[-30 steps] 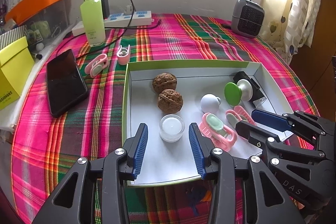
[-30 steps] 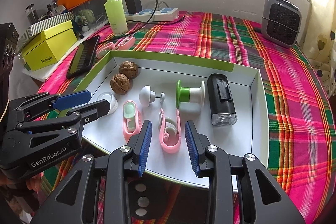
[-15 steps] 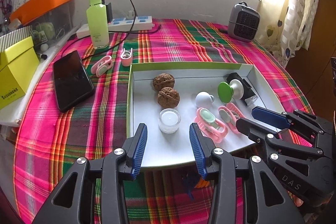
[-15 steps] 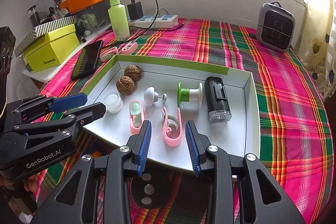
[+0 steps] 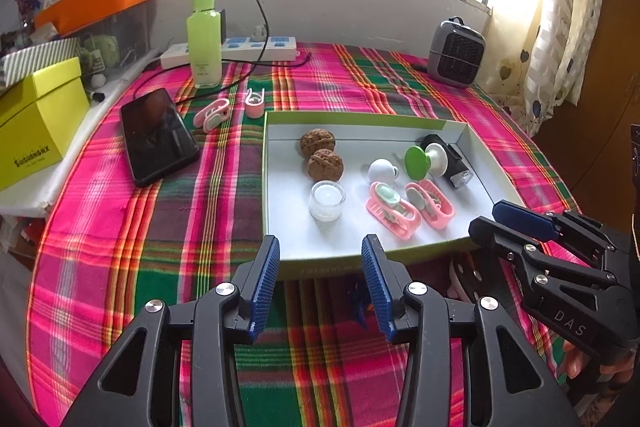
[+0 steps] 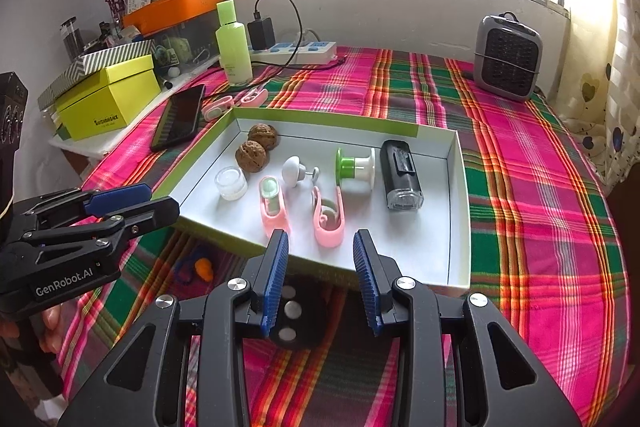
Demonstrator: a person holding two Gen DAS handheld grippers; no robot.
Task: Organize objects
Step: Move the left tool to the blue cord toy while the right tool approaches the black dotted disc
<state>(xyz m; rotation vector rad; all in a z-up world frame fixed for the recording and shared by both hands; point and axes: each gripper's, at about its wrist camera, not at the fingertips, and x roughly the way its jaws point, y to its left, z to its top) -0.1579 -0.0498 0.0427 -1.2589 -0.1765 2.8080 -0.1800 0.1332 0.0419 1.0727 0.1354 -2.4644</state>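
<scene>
Over the near edge of the desk [image 5: 120, 227], both tongs have drawn back from the tray [image 5: 360, 261], which now lies just ahead of their tips; I judge the tray's sorting paused or finished. Left tongs [image 5: 320, 283] and right tongs [image 6: 320, 279] hang level, jaws wide, holding nothing. Two pink clips [image 5: 214, 111] (beside the phone [image 5: 158, 135]) lie outside the tray.

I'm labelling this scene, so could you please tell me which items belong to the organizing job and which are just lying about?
Job: tray, walnuts, candle, pink clips, knob, spool, black light, clips outside the tray.

Lying about: phone, bottle, power strip, heater, yellow box.
</scene>
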